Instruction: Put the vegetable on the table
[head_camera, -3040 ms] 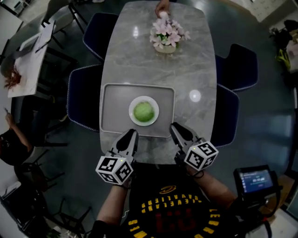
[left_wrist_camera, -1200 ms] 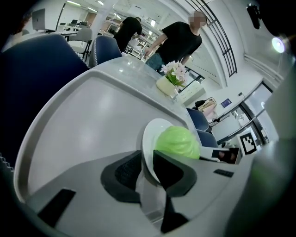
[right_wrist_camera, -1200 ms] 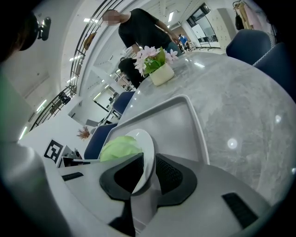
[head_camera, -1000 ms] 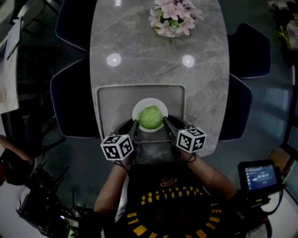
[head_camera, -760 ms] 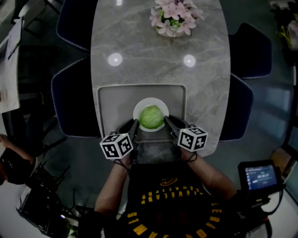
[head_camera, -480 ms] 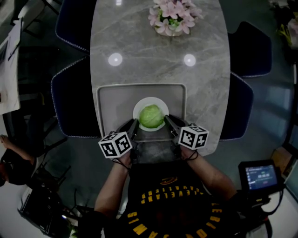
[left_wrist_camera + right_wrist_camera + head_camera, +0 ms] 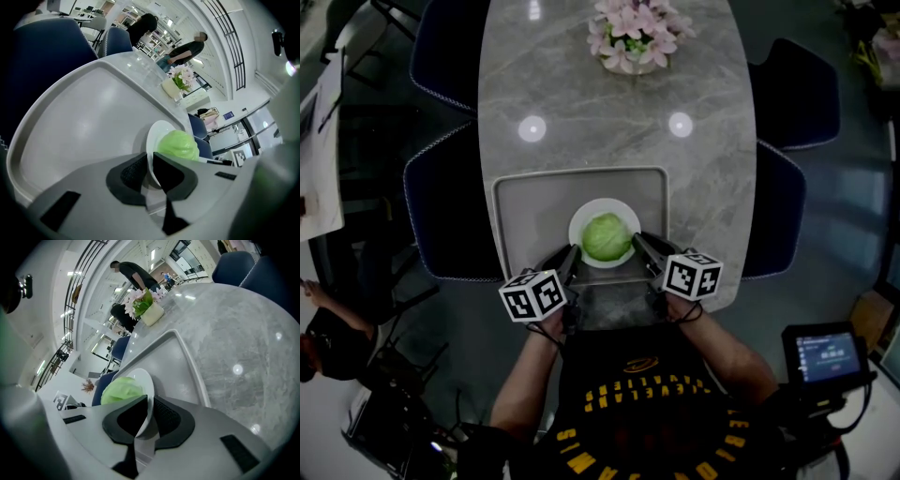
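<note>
My left gripper (image 7: 151, 171) was closed on the near-left rim of the white plate (image 7: 605, 205), with the thin rim pinched between its dark pads (image 7: 129, 174). My right gripper (image 7: 149, 416) was closed in the same way on the near-right rim, so the plate was held from both sides. The cabbage (image 7: 607, 236), a round pale-green head, sat in the middle of the plate, between the two grippers and touched by neither. The plate lay over the near half of a grey rectangular tray (image 7: 530, 206). From these views I could not tell whether it rested on the tray or was raised off it. The tray sat at the near end of a long grey marble-patterned table (image 7: 609, 122), well inside its edges. A pot of pink flowers (image 7: 630, 36) stood at the far end, well apart from the tray. Dark blue chairs (image 7: 445, 202) stood along both long sides of the table. In the left gripper view, two people (image 7: 187, 47) stood beyond the far end. A small lit screen (image 7: 825, 356) was at my right side.
</note>
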### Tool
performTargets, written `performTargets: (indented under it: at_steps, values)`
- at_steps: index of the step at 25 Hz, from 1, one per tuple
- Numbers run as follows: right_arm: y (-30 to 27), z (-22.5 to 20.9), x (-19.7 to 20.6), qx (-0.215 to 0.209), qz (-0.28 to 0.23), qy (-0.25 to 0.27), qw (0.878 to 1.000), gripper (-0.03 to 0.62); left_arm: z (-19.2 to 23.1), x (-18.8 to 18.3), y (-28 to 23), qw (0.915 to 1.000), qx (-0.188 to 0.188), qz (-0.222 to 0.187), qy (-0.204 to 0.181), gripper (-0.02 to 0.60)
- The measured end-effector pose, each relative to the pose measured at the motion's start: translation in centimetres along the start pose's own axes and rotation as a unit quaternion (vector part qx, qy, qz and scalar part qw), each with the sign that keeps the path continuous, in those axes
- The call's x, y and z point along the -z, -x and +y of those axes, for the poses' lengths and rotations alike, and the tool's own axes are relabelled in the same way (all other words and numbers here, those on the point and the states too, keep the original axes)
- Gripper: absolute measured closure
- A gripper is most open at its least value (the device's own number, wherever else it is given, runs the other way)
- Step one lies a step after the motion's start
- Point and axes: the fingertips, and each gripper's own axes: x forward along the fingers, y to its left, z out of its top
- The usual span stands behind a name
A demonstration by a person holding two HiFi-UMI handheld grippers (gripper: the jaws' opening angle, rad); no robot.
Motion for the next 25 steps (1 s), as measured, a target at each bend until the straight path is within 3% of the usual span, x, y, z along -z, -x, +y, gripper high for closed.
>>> performTargets:
  at_steps: [5,13,25]
  values:
    - [1.8,0.3,0.1,0.0,-0.027,-0.008,1.0,0.546,-1.5,0.2,0.6,0.9996,0.014,0.006,-0.025,0.538]
    - [3.3,-2.7,-0.3,0.002,-0.068,-0.029,0.997,0.546,-3.6,1.0,-1.8,0.9974,0.025,0.025,-0.064,0.54]
    - [10.1,-3.1,2.0,0.021,-0.132,-0.056,0.989,0.549,-8.0,4.7,-0.7,0.9903,0.057,0.059,-0.112,0.545]
